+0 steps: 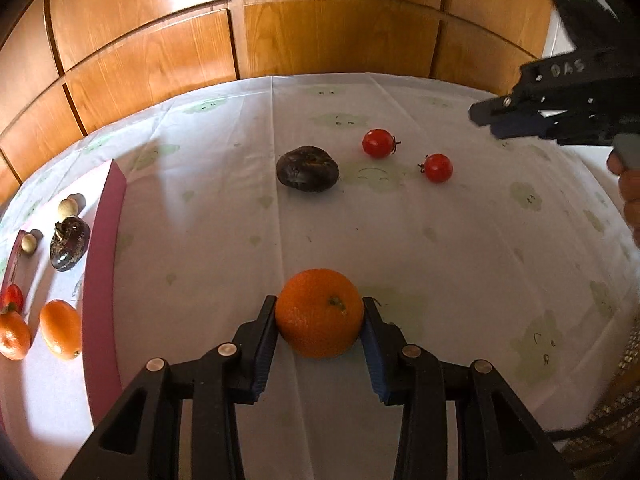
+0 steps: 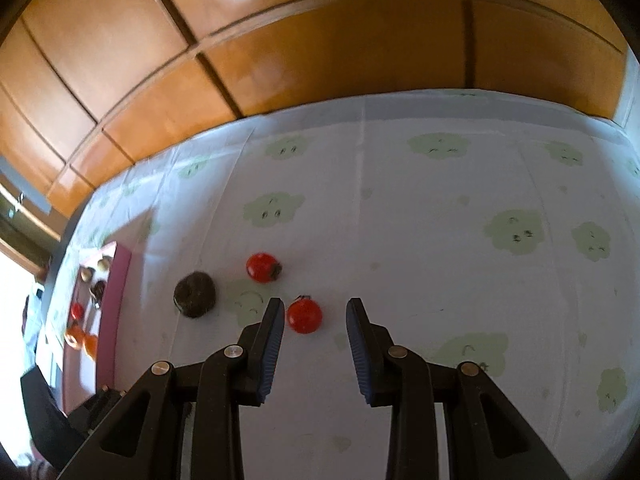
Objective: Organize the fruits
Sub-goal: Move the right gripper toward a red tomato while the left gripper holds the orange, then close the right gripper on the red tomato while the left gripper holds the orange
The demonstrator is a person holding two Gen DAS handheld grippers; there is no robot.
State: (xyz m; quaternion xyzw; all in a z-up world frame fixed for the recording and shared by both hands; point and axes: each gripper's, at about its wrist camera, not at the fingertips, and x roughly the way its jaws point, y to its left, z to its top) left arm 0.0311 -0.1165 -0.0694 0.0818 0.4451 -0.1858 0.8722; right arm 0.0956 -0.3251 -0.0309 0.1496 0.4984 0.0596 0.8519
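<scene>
Left tool (image 1: pixel 319 314) clamped on the round orange tangerine (image 1: pixel 319 312) at desk centre-near, pink-walled sorting tray (image 1: pixel 102 264) lies to its left; right tool (image 2: pixel 315 322) apart, small red cherry tomato (image 2: pixel 304 316) between its fingertips.

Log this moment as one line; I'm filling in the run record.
left tool: shut on orange | right tool: open, nearest cherry tomato between fingers | tray: holds sorted fruit
</scene>
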